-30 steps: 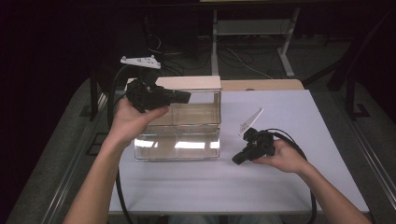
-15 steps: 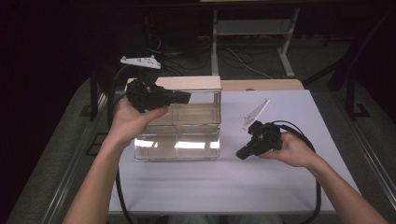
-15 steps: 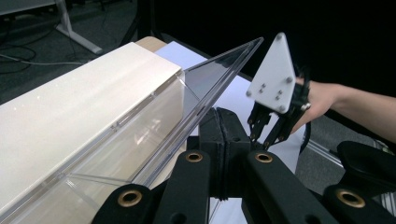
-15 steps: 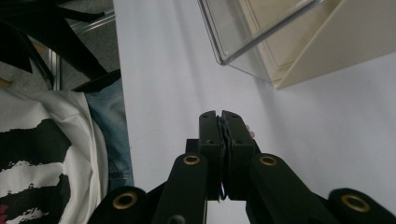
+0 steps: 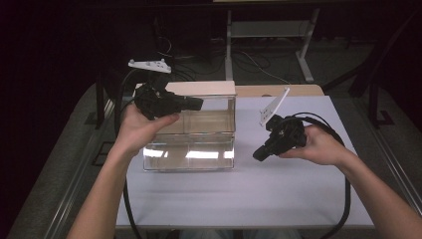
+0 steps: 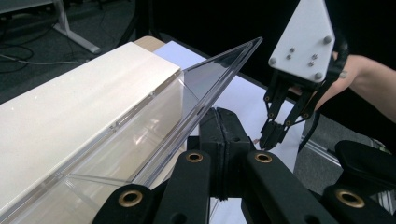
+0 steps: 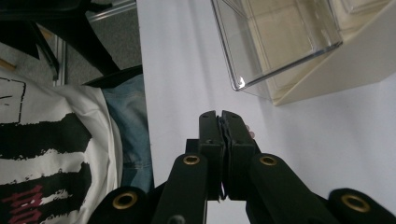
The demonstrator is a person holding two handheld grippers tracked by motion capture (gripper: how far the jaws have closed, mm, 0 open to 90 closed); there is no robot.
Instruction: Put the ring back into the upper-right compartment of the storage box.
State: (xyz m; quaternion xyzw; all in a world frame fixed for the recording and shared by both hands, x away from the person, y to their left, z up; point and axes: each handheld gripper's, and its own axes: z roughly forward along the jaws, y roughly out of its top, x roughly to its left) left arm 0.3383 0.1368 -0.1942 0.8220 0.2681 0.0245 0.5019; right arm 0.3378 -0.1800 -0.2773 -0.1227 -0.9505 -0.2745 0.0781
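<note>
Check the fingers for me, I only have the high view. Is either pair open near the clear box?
Observer: No. In the left gripper view, the left gripper has its fingers pressed together with nothing between them.
Operator: And the right?
Observer: In its own view, the right gripper is shut too and empty, pointing at bare table.
Operator: Is the left one touching the box?
Observer: Its fingers sit right beside the top rim of the box. I cannot tell whether they touch it.
</note>
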